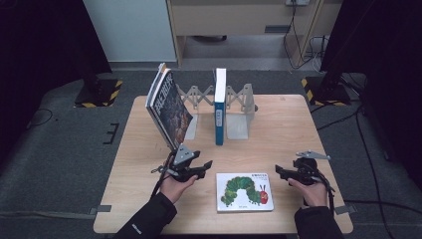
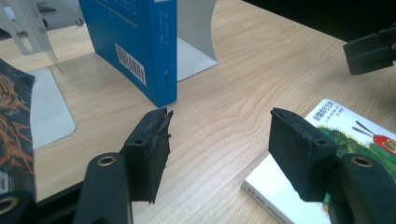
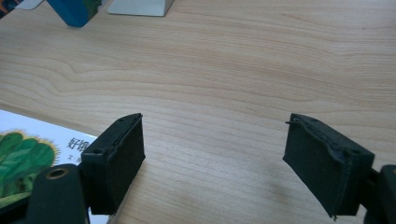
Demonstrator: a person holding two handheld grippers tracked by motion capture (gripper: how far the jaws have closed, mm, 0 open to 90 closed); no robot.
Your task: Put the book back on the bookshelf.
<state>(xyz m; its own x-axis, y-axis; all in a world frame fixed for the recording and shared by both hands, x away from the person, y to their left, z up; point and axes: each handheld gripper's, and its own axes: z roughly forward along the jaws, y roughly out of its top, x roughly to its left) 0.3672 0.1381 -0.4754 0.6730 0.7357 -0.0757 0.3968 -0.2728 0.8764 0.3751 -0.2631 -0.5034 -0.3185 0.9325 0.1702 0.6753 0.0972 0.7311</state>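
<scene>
A white picture book with a green caterpillar on its cover (image 1: 245, 191) lies flat near the table's front edge. My left gripper (image 1: 205, 169) rests just left of it, jaws open and empty, pointing right. In the left gripper view my left gripper (image 2: 219, 123) frames bare wood, with the caterpillar book (image 2: 355, 135) by the right jaw. My right gripper (image 1: 279, 174) sits right of the book, pointing left at it, open with nothing between its jaws. In the right gripper view my right gripper (image 3: 215, 128) stands over bare wood, with the book's corner (image 3: 28, 154) at the lower left.
A blue book (image 1: 219, 107) stands upright in a metal accordion bookend rack (image 1: 239, 99) at the back of the wooden table (image 1: 298, 129). A dark-covered book (image 1: 168, 107) leans tilted at the rack's left end, just behind my left gripper. Grey floor surrounds the table.
</scene>
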